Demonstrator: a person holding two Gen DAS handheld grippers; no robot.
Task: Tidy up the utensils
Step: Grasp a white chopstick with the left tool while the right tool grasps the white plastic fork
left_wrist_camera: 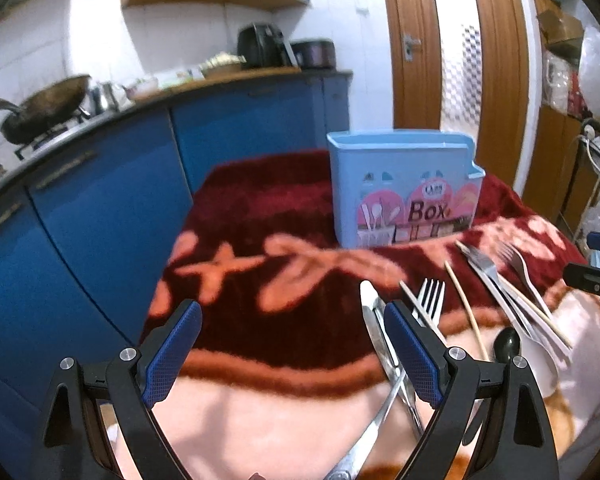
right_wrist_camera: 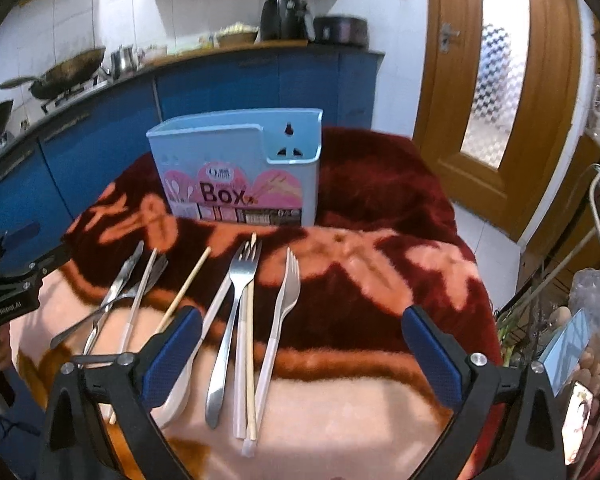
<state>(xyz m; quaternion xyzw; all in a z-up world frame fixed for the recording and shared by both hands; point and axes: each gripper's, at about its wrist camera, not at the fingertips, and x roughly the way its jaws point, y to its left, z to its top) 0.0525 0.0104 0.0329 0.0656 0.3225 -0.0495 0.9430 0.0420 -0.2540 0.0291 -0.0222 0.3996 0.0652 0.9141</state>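
1. While nothing is yet sitting in the blue utensil box (right_wrist_camera: 236, 168), which is standing upright at the far side of the blanket-covered table (right_wrist_camera: 380, 216), the job is looking to be at its very start.
2. The right gripper (right_wrist_camera: 302, 354) is hovering with its jaws spread wide and nothing between them, above the near ends of the steel fork (right_wrist_camera: 230, 320), the white plastic fork (right_wrist_camera: 282, 312) and the chopsticks (right_wrist_camera: 248, 344).
3. The left gripper (left_wrist_camera: 292, 354) is also hanging spread and empty, with the table knife (left_wrist_camera: 374, 328) lying just beside its right finger and a second steel fork (left_wrist_camera: 430, 300) a little further right.
4. The step in hand is probably choosing a first piece to lift.
5. The next move is calling for a gripper to be lowering over a single handle, closing on it alone, since pieces are crossing and touching, then carrying it to the far box opening.
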